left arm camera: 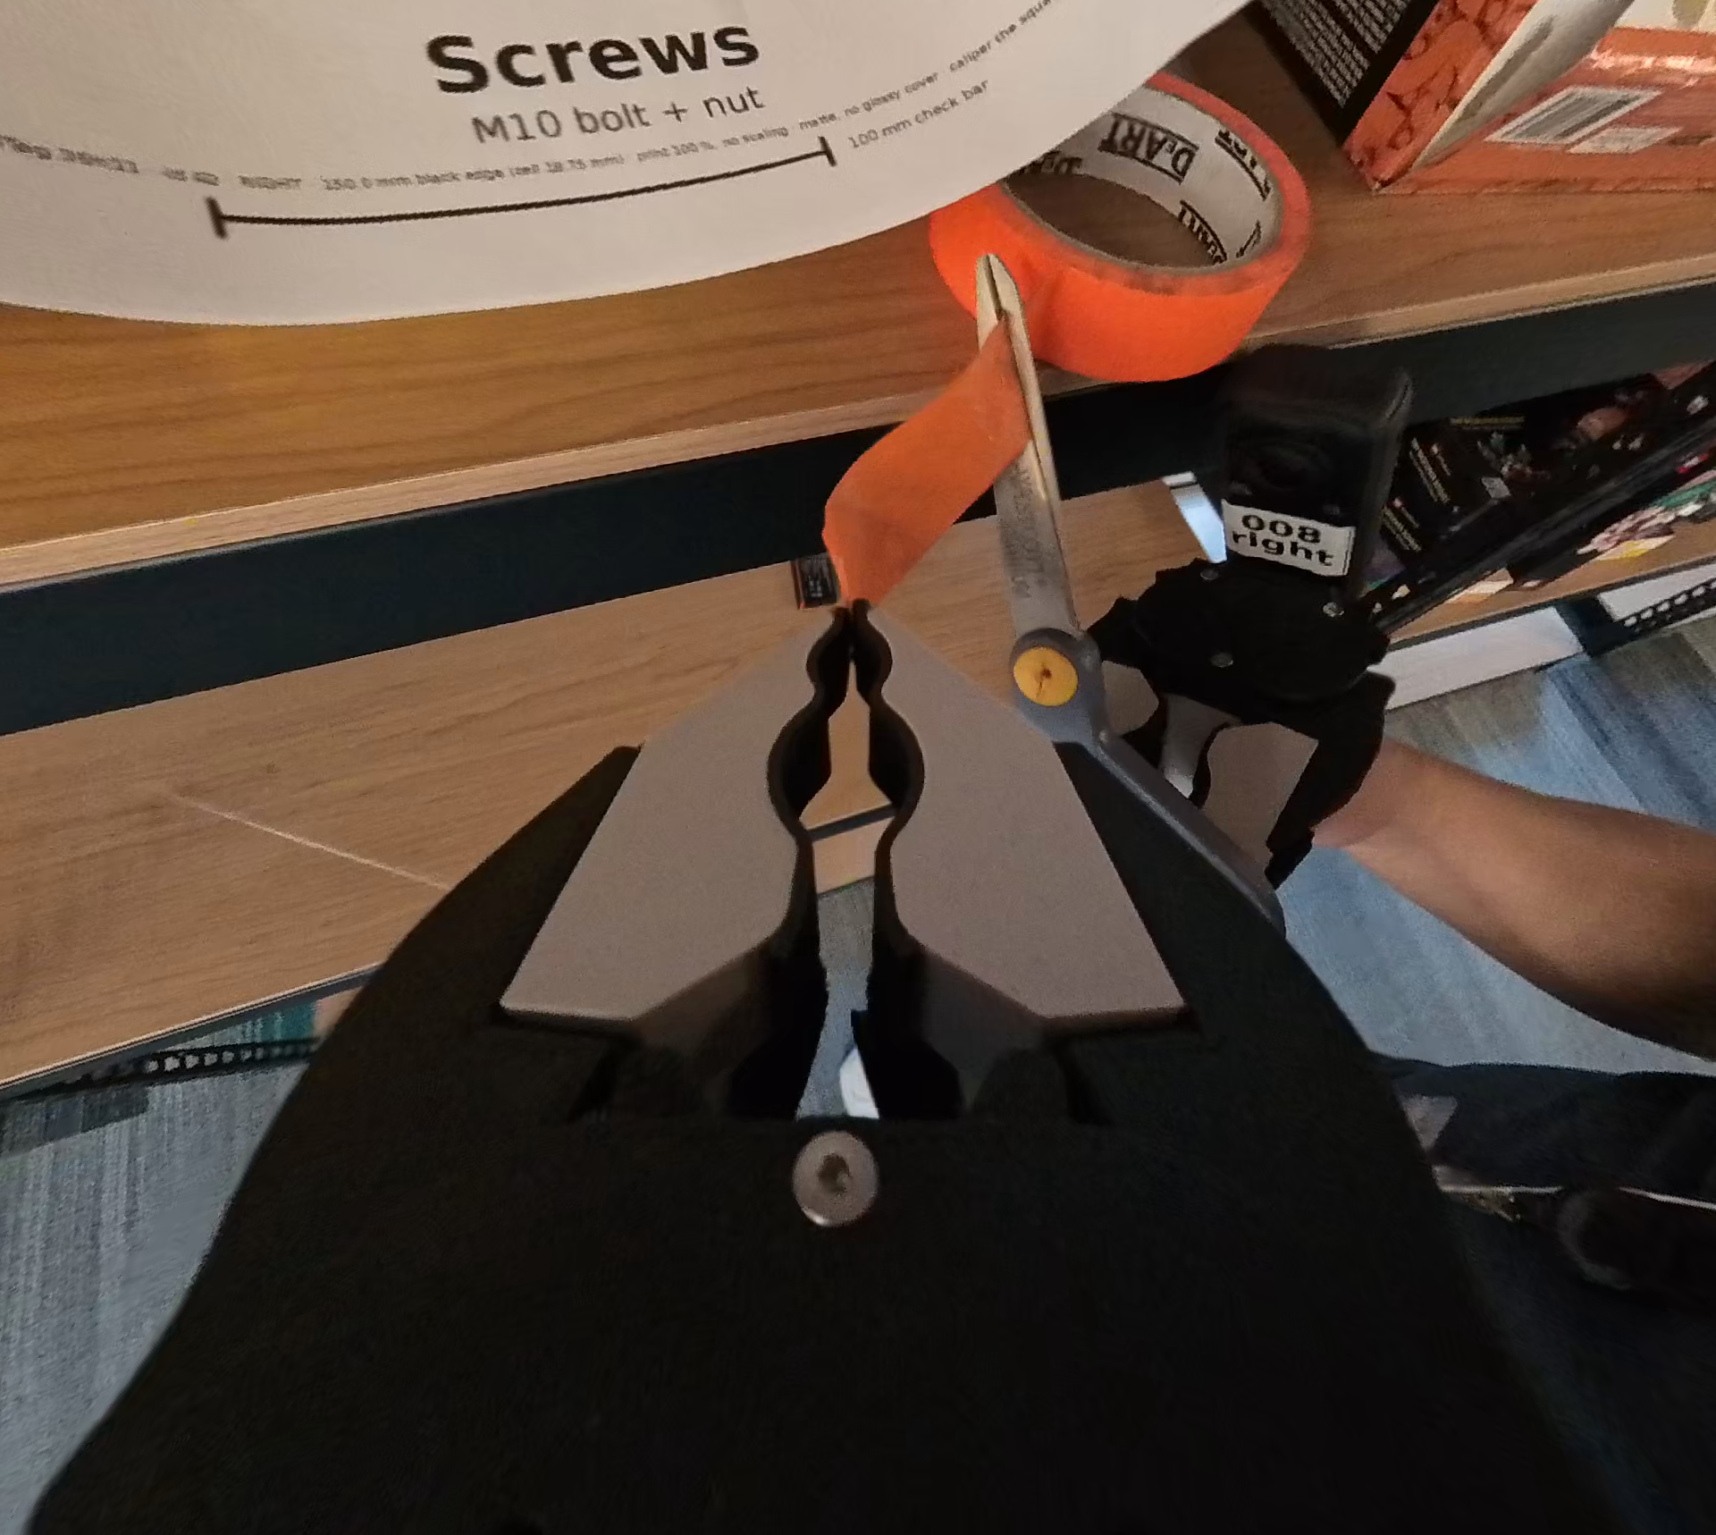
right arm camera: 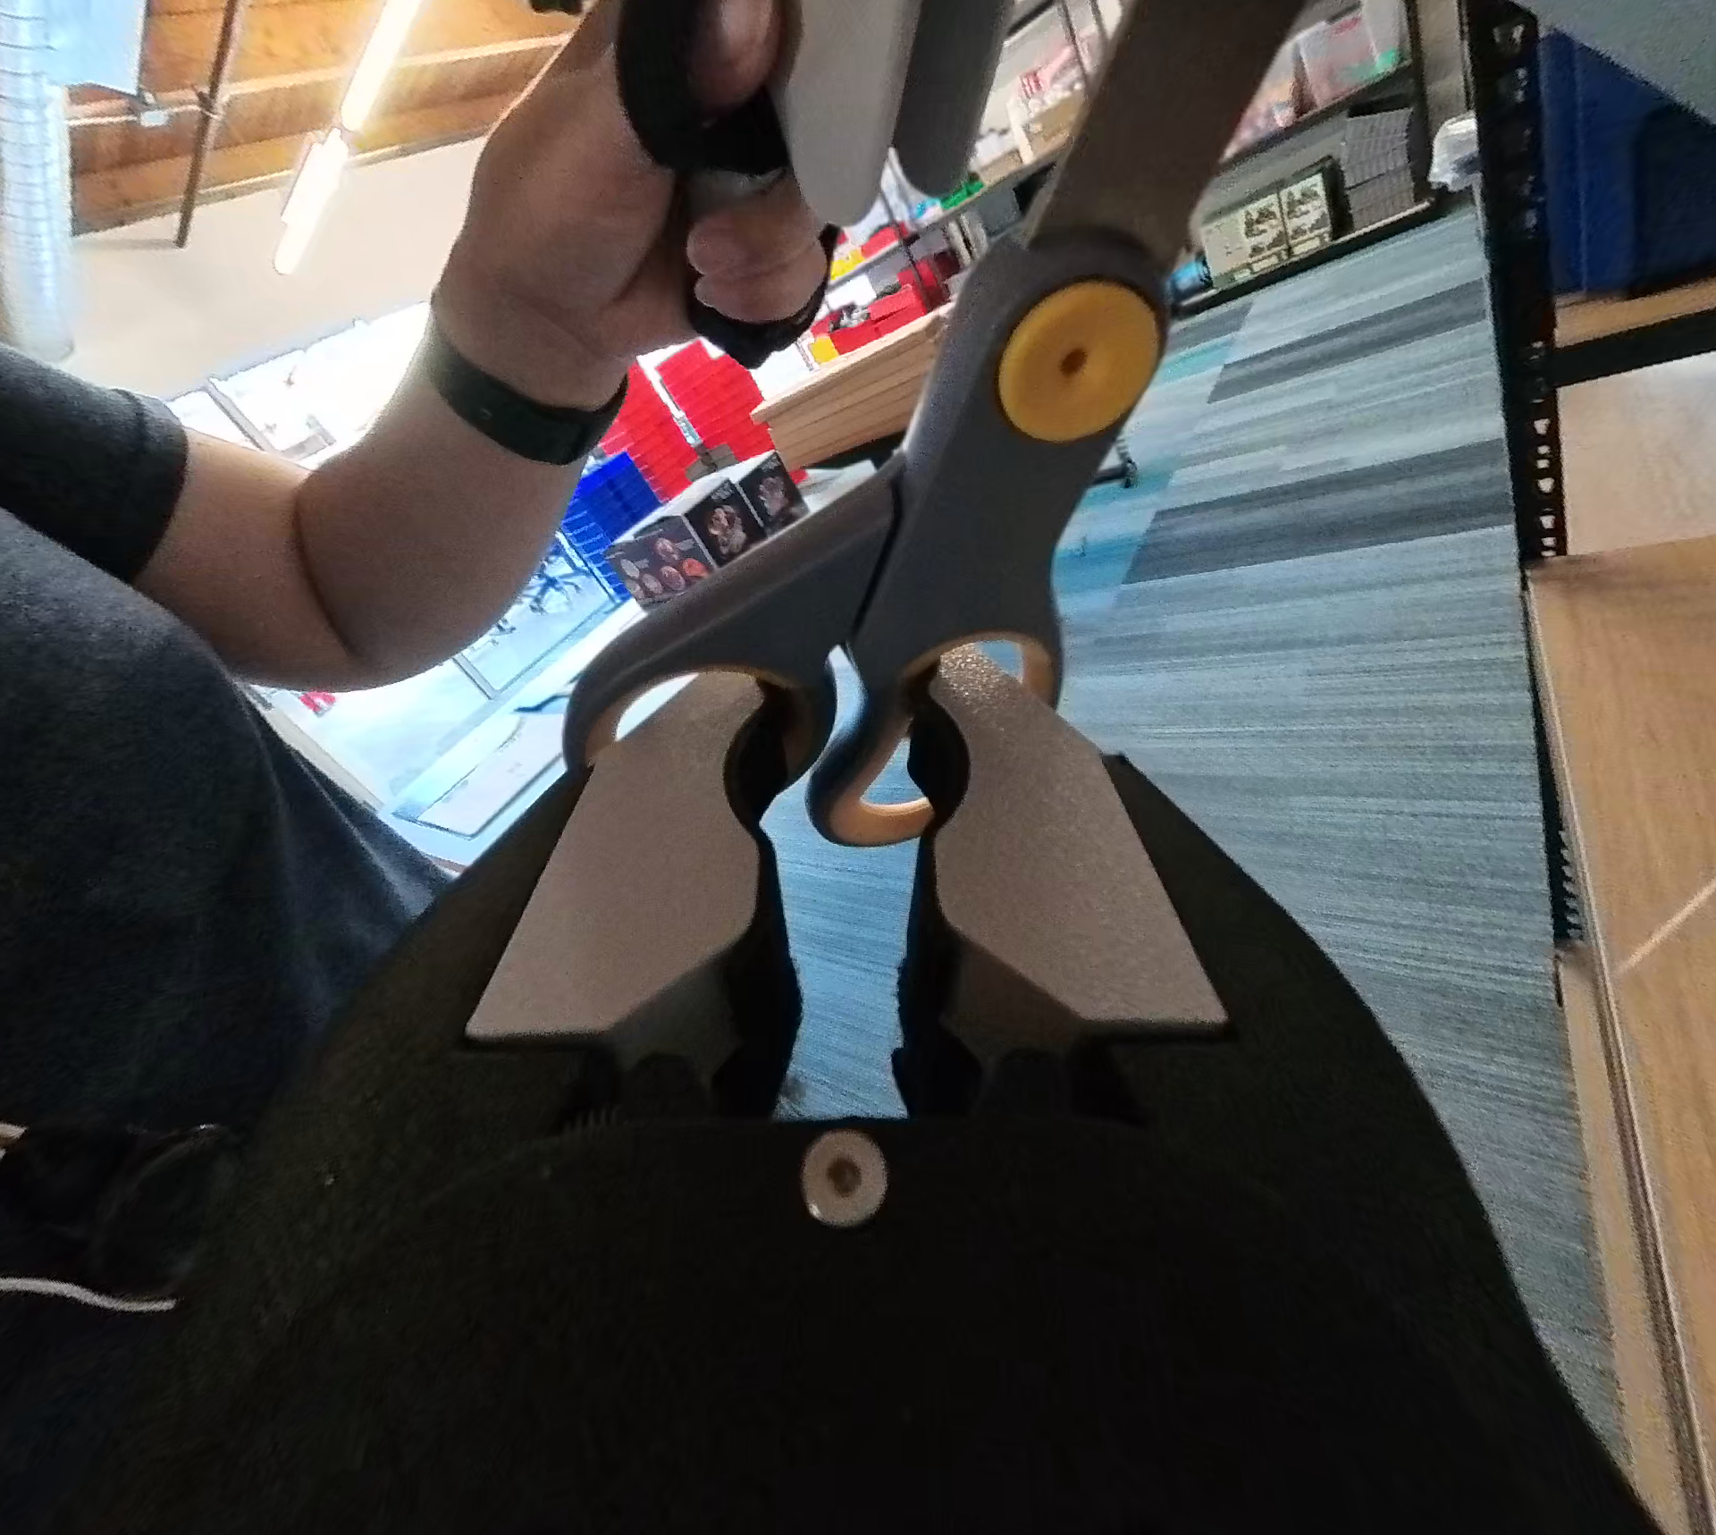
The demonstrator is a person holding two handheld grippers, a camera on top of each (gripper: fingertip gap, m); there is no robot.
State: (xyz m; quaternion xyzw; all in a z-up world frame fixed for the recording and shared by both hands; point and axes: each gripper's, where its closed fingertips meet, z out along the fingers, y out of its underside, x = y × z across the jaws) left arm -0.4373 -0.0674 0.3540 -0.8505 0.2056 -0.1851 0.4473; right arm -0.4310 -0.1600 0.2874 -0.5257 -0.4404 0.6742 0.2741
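Ahead of the left gripper (left arm camera: pixel 852 608), pinched on an orange tape strip (left arm camera: pixel 915 469) running to its roll (left arm camera: pixel 1124 283) beside printed paper (left arm camera: pixel 557 97) and boxes (left arm camera: pixel 1449 4), scissors (left arm camera: pixel 1026 469), fingers through handle loops, gripped by the right gripper (right arm camera: pixel 864 710), cross the strip.

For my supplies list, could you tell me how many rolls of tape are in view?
1: an orange tape roll on the wooden shelf, beside the white sheet. Others may be hidden.
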